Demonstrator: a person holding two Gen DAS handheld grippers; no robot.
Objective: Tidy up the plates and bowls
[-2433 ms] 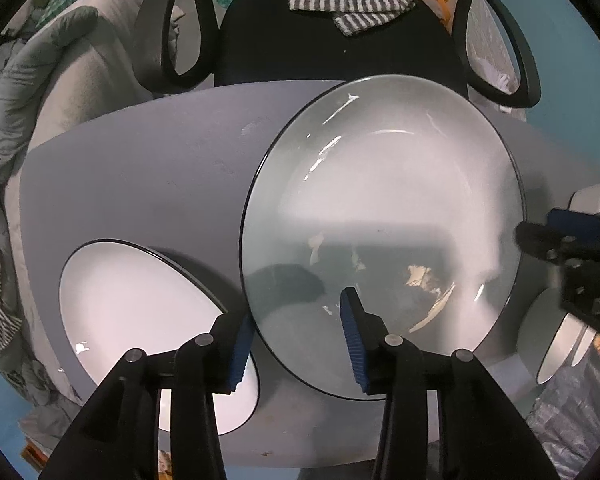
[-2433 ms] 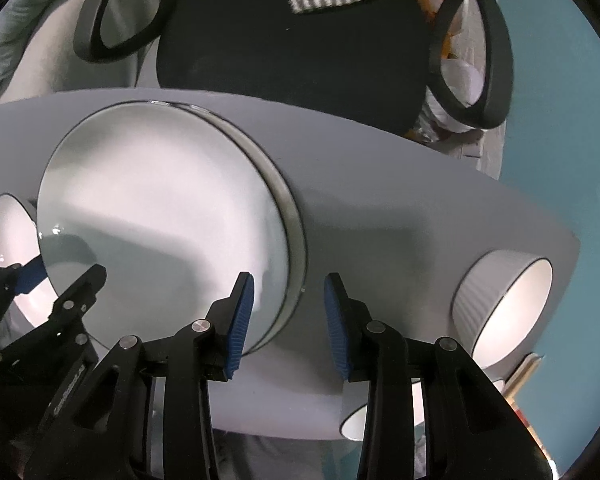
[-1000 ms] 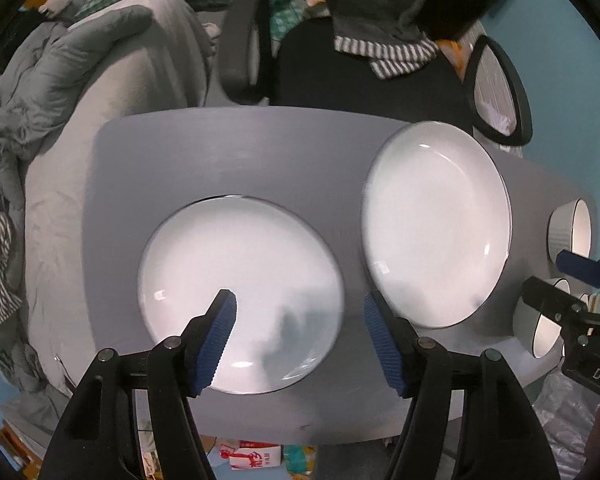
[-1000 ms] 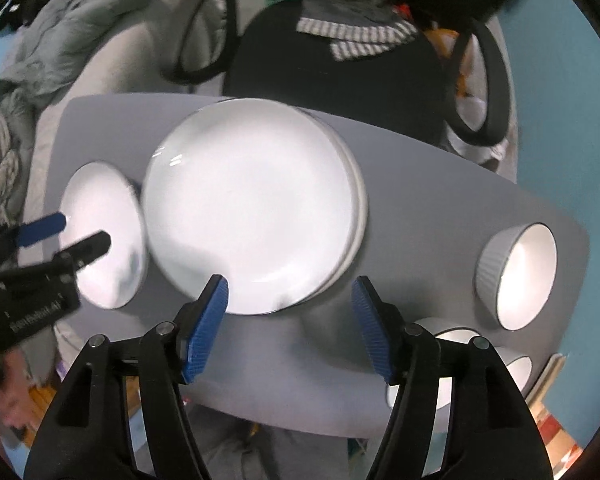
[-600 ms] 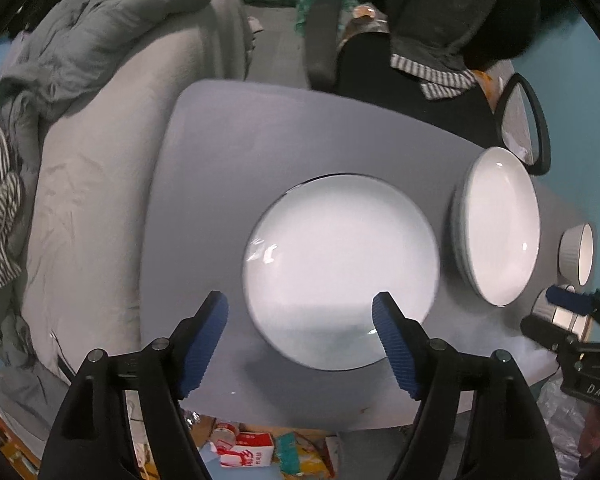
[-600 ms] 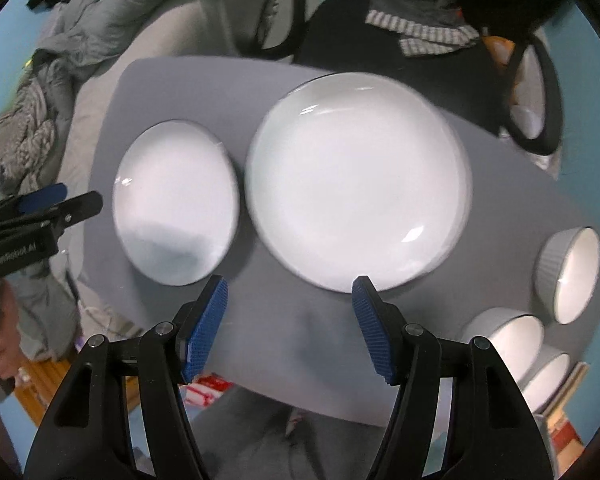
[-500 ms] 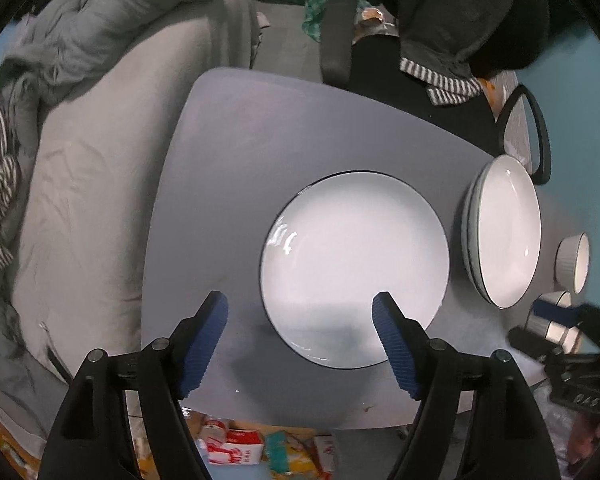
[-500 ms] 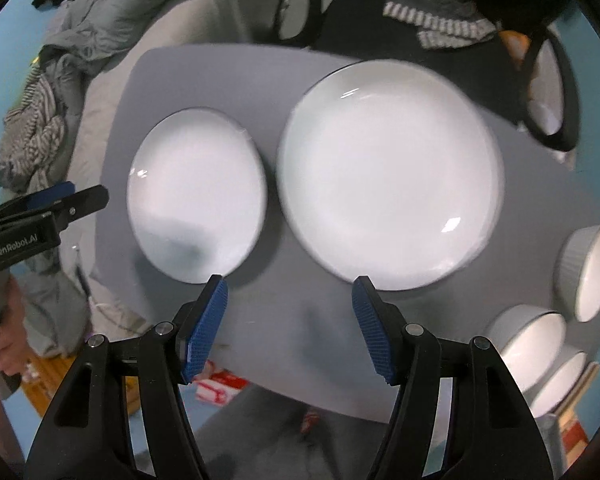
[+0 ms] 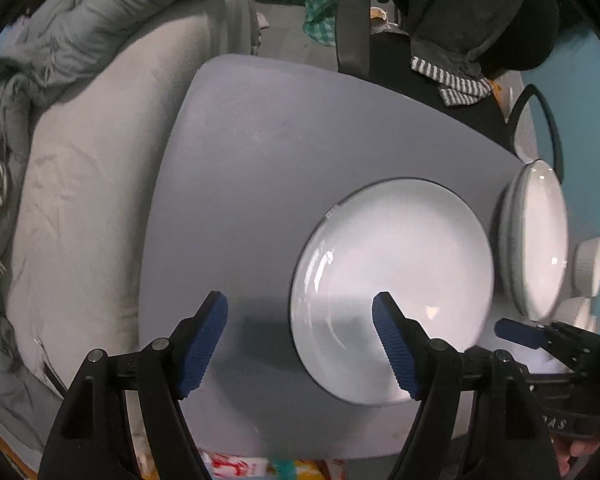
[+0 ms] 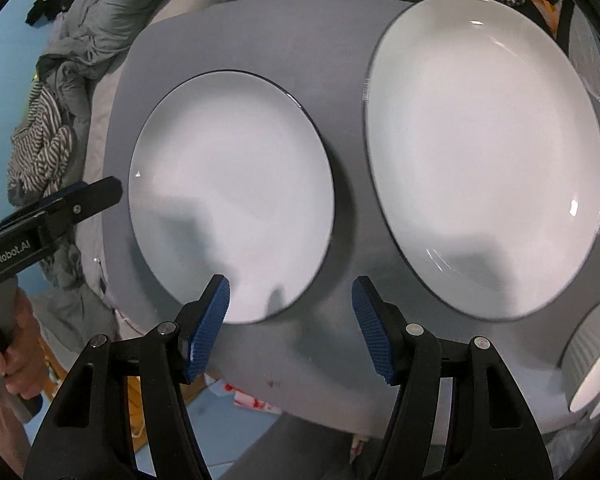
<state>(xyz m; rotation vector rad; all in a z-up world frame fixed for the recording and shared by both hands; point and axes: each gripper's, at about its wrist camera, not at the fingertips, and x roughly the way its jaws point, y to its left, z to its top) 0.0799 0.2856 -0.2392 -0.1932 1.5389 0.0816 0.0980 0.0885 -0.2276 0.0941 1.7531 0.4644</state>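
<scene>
I have both tongs hanging over the grey table (image 9: 260,152), and neither carries anything. The left gripper (image 9: 300,340) stands spread wide, its right pad over the near-left part of the small plate (image 9: 396,264) and its left pad over bare tabletop, so the plate's left rim sits in the gap, not pinched. The right gripper (image 10: 290,324) is also parted, a little narrower, with the small plate's (image 10: 232,184) near-right rim between its pads and nothing pressed.

That small plate lies flat by the table's near edge, just beside the large plate stack (image 10: 484,148). The ribbed bowls (image 10: 592,356) sit at the far right corner.

My worries from here:
1. The plate is glossy and thin-rimmed, so 1 pad could skate off the glaze if I close without getting a pad under the rim.
2. With 2 grippers on 1 plate, uneven lifting could tilt it and knock it against the big stack.
3. It sits near the table edge, so a sideways shove could push it off.
</scene>
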